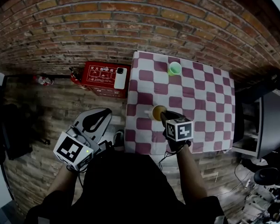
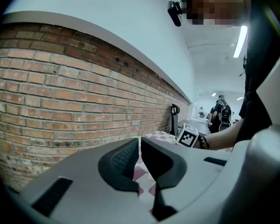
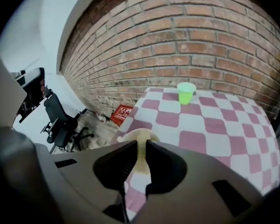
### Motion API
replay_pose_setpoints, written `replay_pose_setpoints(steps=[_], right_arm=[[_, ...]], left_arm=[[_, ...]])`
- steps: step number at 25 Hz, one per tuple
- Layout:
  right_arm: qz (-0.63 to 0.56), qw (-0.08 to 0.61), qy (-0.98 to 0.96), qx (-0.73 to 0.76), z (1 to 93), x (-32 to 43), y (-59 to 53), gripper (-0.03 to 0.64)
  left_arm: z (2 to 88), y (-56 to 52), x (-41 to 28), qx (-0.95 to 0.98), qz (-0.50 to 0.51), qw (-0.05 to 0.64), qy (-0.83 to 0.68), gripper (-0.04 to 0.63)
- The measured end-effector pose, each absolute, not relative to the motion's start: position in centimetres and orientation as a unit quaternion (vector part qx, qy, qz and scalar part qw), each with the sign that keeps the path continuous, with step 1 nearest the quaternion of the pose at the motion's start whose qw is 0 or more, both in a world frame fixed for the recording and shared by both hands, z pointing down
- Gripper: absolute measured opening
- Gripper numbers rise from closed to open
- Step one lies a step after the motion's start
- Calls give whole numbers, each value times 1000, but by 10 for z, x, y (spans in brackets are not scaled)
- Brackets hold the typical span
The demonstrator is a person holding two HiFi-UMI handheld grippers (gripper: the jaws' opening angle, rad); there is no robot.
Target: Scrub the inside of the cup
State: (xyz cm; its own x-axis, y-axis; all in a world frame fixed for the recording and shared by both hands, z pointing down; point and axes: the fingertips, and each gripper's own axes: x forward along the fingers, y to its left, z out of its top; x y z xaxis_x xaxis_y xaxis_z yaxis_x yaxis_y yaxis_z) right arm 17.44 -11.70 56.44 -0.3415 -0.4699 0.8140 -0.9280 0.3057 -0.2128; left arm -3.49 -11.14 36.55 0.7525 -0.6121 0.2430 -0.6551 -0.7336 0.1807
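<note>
Black pads (image 3: 116, 167) of the right gripper (image 3: 141, 146) stand almost together, with only a thin gap between them. A pale yellow strip fills that gap. We read it as the near wall of the yellow cup (image 3: 139, 136), so the grip is on the cup's rim. From the head view, this cup stands on the table (image 1: 200, 106) close to its near edge, left of centre, with the gripper over its near-right side.

The left gripper (image 2: 140, 146) has its jaws fully closed with nothing between them. It is held off the table, beyond its left edge and over the wooden floor.

Counts:
- Grippers: two, one gripping and one empty.
- Cups: two. The yellow one is as noted. A green cup (image 1: 174, 68) stands upright near the table's far edge, well apart from the yellow one.
- Table: one, covered in a pink-and-white checked cloth.
- Red box (image 1: 100, 73): one, on the floor just left of the table's far corner.
- Office chair (image 3: 60, 122): one, on the floor well left of the table.
</note>
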Motion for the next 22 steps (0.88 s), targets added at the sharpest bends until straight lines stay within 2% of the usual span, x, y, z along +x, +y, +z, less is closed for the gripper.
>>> replay_pose_setpoints(steps=[5, 7, 10, 14, 16, 18, 22], right_arm=[[390, 322, -721, 474, 589, 172, -129, 71], [410, 293, -724, 471, 583, 168, -127, 70], [446, 200, -734, 471, 552, 166, -121, 71], [490, 22, -731, 474, 482, 189, -119, 71], [486, -31, -726, 486, 450, 208, -121, 71], [455, -15, -747, 485, 435, 211, -121, 71], [374, 186, -795, 441, 479, 192, -116, 71]], left_arm=[[372, -110, -42, 923, 90, 137, -349, 28], [374, -109, -41, 923, 91, 139, -347, 28], [375, -110, -39, 924, 91, 141, -343, 28], [376, -115, -30, 929, 92, 139, -329, 28], [377, -117, -23, 933, 90, 136, -321, 28], [377, -116, -19, 935, 91, 135, -314, 28], [381, -110, -18, 937, 105, 137, -304, 28]])
